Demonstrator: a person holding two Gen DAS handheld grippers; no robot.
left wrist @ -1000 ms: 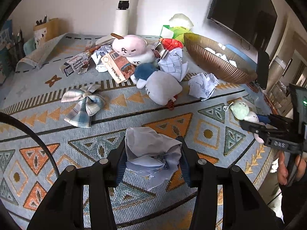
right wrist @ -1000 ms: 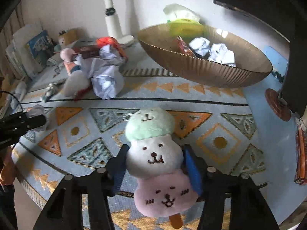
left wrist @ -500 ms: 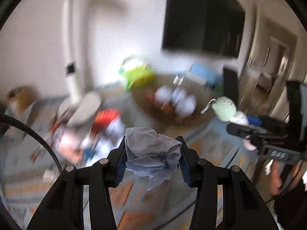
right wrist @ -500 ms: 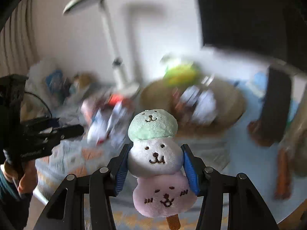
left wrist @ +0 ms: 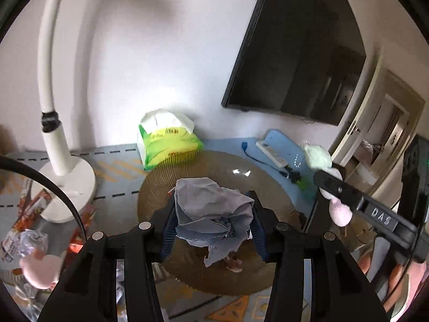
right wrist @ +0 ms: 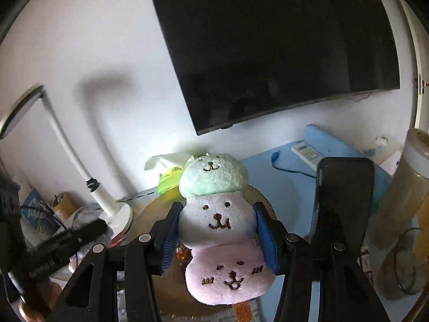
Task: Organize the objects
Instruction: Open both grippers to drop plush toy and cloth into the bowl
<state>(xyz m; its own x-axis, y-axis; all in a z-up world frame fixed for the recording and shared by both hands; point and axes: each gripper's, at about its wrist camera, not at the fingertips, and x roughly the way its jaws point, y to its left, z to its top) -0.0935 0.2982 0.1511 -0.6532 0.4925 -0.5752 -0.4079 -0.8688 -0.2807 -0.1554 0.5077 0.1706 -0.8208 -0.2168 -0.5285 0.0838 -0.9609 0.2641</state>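
The left gripper is a matte black plastic frame with two angular arms, each carrying round silver screws, and ribbed blue pads line its fingers. A thin black cable arcs beside it. The right gripper has the same black frame, silver screws and blue-padded fingers; its side bears raised "DAS" lettering.

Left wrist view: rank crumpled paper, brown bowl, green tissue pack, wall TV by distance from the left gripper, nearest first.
1. Crumpled paper: clamped between the left gripper's pads.
2. Brown bowl: directly below and ahead.
3. Green tissue pack: behind the bowl's far rim, left of centre.
4. TV: on the back wall, upper right.
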